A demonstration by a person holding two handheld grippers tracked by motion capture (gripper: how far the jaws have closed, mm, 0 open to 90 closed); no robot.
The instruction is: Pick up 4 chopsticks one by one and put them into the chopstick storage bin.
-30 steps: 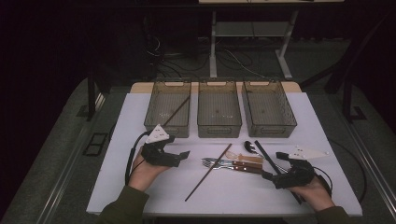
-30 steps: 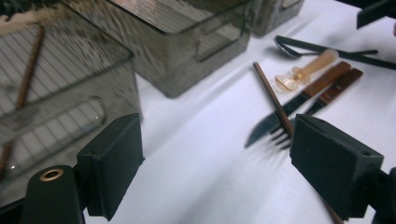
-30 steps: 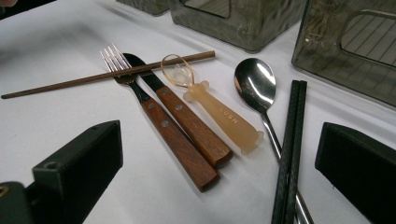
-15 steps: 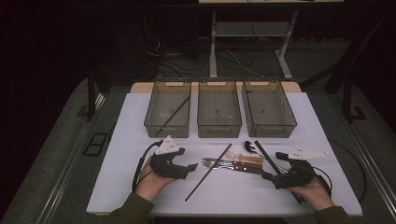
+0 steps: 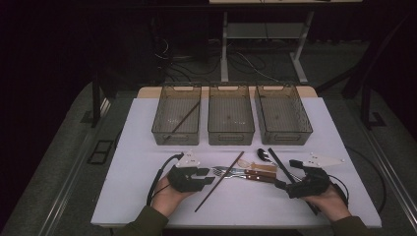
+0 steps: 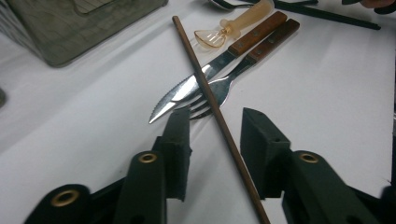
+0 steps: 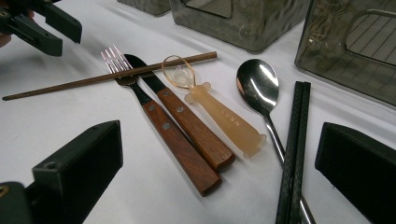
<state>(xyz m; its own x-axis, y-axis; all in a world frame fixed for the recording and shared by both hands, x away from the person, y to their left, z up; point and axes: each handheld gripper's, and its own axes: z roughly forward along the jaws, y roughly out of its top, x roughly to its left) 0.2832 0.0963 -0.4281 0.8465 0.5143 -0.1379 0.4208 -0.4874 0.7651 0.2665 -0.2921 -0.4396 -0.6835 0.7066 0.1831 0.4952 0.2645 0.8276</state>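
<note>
So the left gripper (image 5: 205, 178) has slid in toward the cutlery pile since a second ago, and its jaws have just been closing — they now straddle the brown wooden chopstick (image 6: 212, 105), one on each side. From the left gripper view there's a sliver of daylight on both sides of the stick, so I'd say it's bracketed, not pinched. The chopstick lies on the white table (image 5: 133, 147), slanting across the fork (image 6: 219, 91) and the serrated knife (image 6: 187, 88), its far end near the little amber spoon (image 6: 233, 23).

My read: this is the grab in progress. Its twin already sits in the left bin (image 5: 156, 130), so that's probably where this one goes — a guess.

The right gripper (image 5: 285, 186) hasn't budged; jaws wide apart, holding nothing, parked by the black chopsticks (image 7: 294, 154) and the steel spoon (image 7: 259, 86).
</note>
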